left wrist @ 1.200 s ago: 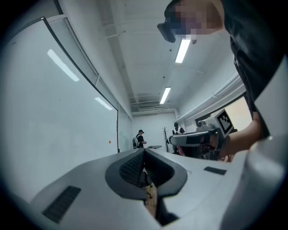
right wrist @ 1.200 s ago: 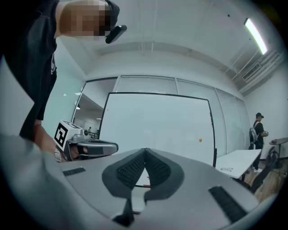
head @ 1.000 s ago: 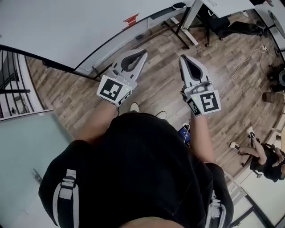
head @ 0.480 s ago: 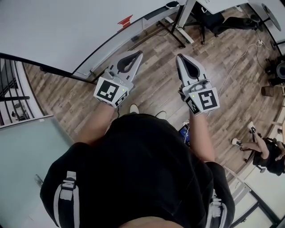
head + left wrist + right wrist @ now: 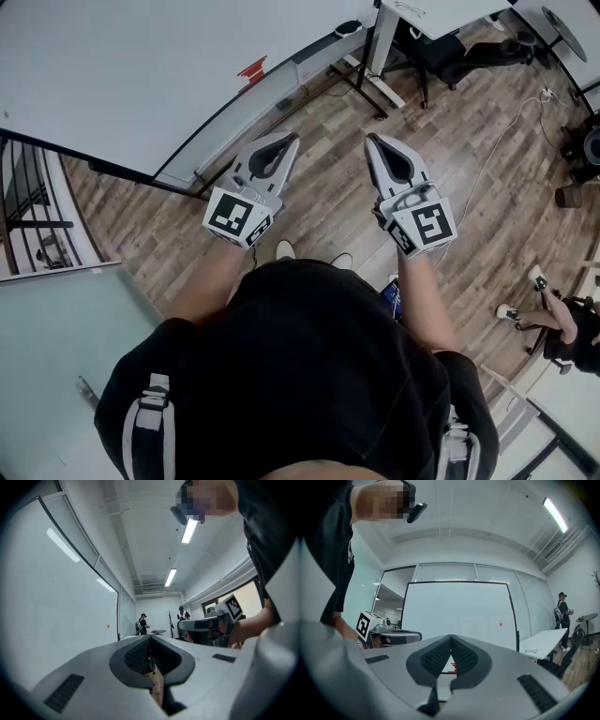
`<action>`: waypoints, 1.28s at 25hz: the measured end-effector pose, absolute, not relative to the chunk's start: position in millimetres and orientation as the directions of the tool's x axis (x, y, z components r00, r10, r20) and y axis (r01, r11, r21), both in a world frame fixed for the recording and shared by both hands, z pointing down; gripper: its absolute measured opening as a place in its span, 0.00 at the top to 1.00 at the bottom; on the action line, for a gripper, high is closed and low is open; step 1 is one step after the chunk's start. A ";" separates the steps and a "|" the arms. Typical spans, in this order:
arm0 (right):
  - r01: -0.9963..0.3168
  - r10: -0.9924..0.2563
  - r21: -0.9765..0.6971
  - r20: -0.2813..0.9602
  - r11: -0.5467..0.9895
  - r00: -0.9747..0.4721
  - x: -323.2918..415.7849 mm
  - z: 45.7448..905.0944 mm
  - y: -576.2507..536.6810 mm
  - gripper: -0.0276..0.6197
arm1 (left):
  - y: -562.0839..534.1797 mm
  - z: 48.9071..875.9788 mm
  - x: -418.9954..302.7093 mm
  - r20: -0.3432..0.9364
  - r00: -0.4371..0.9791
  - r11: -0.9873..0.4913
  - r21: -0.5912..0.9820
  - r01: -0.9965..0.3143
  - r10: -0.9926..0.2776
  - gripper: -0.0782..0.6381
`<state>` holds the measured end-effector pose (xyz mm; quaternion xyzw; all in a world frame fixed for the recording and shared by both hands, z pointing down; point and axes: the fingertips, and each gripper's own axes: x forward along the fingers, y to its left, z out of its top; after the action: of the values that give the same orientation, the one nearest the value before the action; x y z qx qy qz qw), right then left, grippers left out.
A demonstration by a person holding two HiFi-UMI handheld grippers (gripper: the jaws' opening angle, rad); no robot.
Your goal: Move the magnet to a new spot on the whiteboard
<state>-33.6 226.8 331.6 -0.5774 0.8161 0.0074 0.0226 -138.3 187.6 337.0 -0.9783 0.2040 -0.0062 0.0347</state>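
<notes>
The magnet (image 5: 500, 624) shows as a small orange dot on the whiteboard (image 5: 459, 611), toward the board's right side at roughly mid-height, well apart from both grippers. The right gripper (image 5: 451, 638) points level at the board with its jaws pressed together and nothing between them. The left gripper (image 5: 150, 638) is likewise closed and empty, with the board lying off to its left. The step in hand is judged to be the approach, with no grasp yet begun. Select one gripper, probably the right, since it already faces the board. Part its jaws before the tips reach the surface. Bring the gripper in square to the board, centre the magnet between the pads, and close on its rim only. The magnet appears very small, so a shallow or off-centre grip is likely to slip. Do not mistake the red object (image 5: 251, 68) at the board's lower edge for the target.
</notes>
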 end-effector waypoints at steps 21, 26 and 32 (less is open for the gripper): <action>-0.937 -0.938 -0.036 -0.028 0.346 -0.345 43.1 341.4 228.5 0.96 | 198.0 343.9 -52.7 0.004 0.920 -0.919 -0.054 -0.391 -0.392 0.89; -0.936 -0.936 -0.008 -0.013 0.353 -0.353 44.9 344.9 197.1 0.96 | 163.6 350.3 -45.5 -0.008 0.921 -0.920 -0.044 -0.390 -0.390 0.89; -0.936 -0.936 0.003 0.007 0.353 -0.353 53.3 344.3 138.9 0.96 | 105.5 349.6 -33.1 -0.021 0.924 -0.922 -0.047 -0.383 -0.383 0.89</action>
<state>53.3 138.9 344.3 -0.5689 0.8224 -0.0006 -0.0037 -33.1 105.5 349.6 -0.9804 0.1954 0.0056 0.0252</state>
